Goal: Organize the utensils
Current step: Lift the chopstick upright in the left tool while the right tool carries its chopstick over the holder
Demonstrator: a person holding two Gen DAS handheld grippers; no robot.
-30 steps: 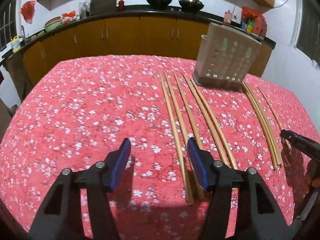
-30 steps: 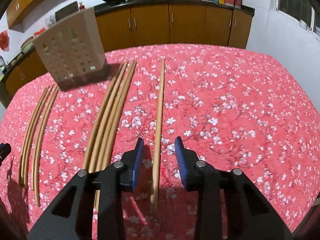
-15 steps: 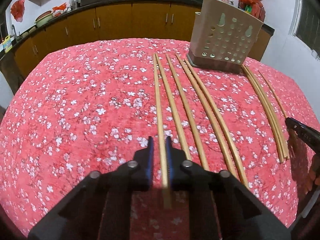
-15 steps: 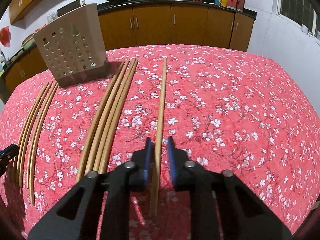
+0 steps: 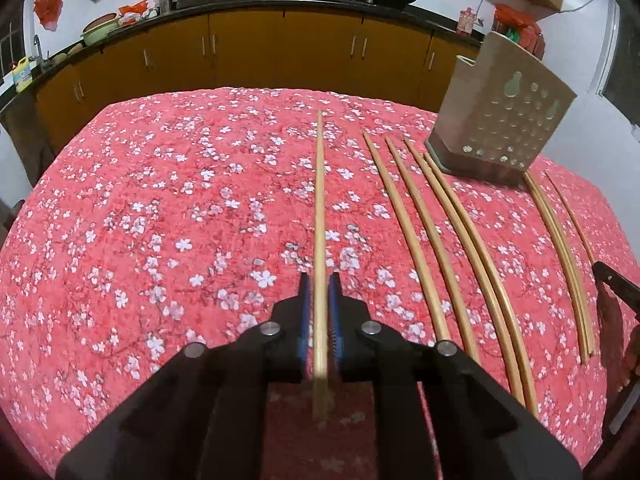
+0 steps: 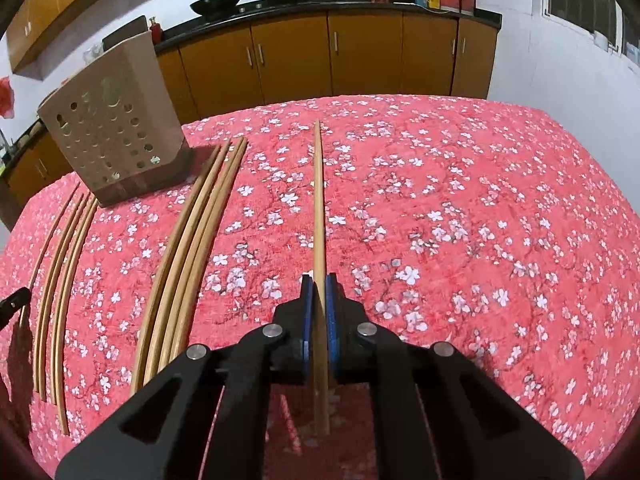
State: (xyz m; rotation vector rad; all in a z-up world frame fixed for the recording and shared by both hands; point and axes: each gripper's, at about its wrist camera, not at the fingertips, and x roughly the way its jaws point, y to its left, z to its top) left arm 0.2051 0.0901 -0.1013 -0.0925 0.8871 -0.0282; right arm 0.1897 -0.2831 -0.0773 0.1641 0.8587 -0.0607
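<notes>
My left gripper (image 5: 320, 280) is shut on a long wooden chopstick (image 5: 319, 208) that points straight ahead over the red flowered tablecloth (image 5: 160, 220). My right gripper (image 6: 319, 282) is shut on another wooden chopstick (image 6: 318, 200), also pointing ahead. Several more chopsticks (image 5: 440, 248) lie in rows on the cloth to the right in the left wrist view, and to the left in the right wrist view (image 6: 188, 248). A beige perforated utensil holder (image 5: 500, 116) stands at the far side; it also shows in the right wrist view (image 6: 112, 120).
More chopsticks (image 5: 560, 248) lie beyond the holder's side, near the other gripper's tip (image 5: 616, 284). Wooden kitchen cabinets (image 5: 248, 52) with woks on the counter run behind the table. The table edges curve away on all sides.
Both grippers went from open to shut on a chopstick each. Both held chopsticks have come up off the cloth, apart from the rows.
</notes>
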